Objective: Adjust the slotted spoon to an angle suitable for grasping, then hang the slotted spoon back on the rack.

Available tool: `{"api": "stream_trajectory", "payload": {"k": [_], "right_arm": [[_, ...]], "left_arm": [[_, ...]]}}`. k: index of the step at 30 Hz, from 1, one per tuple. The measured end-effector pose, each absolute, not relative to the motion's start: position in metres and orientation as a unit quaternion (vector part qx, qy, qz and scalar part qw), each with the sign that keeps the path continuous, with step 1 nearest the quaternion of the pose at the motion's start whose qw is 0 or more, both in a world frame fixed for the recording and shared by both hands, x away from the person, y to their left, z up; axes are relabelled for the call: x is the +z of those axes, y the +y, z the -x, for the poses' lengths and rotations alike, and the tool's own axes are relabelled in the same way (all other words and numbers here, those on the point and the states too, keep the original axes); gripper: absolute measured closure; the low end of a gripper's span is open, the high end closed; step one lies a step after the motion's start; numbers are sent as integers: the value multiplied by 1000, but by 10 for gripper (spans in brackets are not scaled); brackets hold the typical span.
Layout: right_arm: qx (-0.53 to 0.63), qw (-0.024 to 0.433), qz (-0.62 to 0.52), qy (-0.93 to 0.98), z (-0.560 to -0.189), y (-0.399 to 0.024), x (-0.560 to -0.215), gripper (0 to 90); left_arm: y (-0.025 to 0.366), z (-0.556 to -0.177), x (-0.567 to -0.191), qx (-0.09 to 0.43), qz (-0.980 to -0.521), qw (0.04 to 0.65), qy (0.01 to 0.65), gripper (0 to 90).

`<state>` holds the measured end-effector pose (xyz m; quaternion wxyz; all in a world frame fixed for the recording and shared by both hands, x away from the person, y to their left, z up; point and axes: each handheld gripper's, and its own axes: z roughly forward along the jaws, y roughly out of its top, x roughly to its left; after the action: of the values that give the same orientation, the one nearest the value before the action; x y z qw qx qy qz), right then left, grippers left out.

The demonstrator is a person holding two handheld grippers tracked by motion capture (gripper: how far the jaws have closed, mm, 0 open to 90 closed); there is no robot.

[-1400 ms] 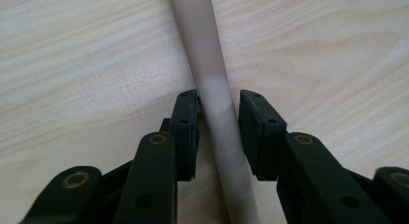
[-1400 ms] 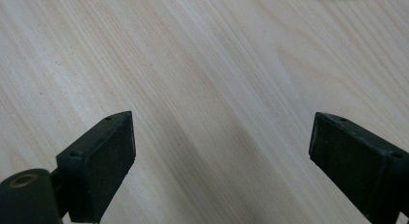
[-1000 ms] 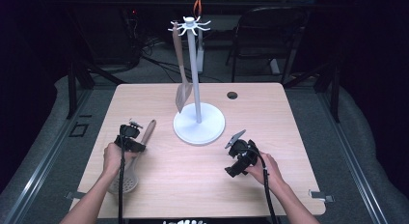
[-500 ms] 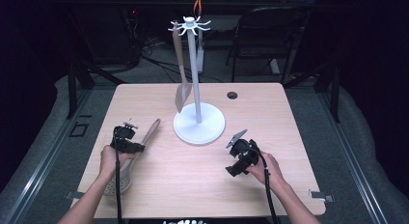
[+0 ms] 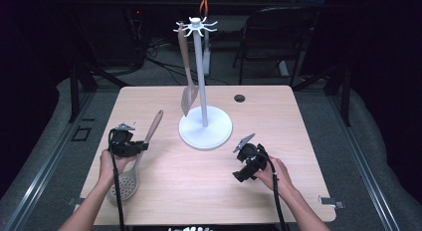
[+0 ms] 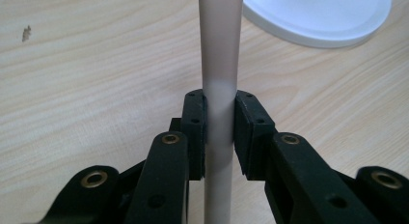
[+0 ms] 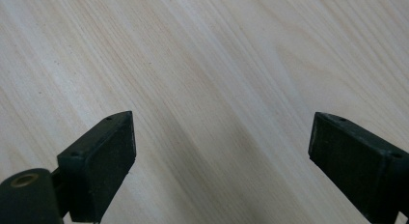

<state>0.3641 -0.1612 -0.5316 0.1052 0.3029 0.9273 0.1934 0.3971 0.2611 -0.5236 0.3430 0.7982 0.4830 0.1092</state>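
A slotted spoon (image 5: 125, 183) with a pale handle (image 6: 220, 50) lies at the table's front left, its handle slanting up toward the white stand (image 5: 205, 132). My left gripper (image 6: 220, 107) has just been closing on that handle and is now shut on it, a pad pressed against each side. In the high view the left gripper (image 5: 141, 147) grips the handle at mid-length. A grey spatula (image 5: 188, 95) hangs from the stand's top hooks. My right gripper (image 7: 219, 142) is open over bare wood, and the high view places the right gripper (image 5: 240, 174) at the front right.
The stand's round white base (image 6: 318, 16) sits at the table's centre. A small dark hole (image 5: 239, 98) marks the tabletop behind it. A black chair (image 5: 278, 37) and cables stand on the floor past the far edge.
My left gripper has shifted a little left and up, and the spoon's handle end now points higher toward the stand. The right gripper has stayed still.
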Motion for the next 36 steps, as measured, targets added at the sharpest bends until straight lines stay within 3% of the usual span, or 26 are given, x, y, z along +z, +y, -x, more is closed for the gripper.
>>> {"api": "stream_trajectory", "payload": {"k": [11,36], "right_arm": [[192,104,-305,927,-365,-162,-533,90],[187,103,-302,929,-364,-160,-535,91]], "left_arm": [[261,-388,-516,136,-777,406,462,762],[257,-371,-500,187,-749,460,437,761]]}}
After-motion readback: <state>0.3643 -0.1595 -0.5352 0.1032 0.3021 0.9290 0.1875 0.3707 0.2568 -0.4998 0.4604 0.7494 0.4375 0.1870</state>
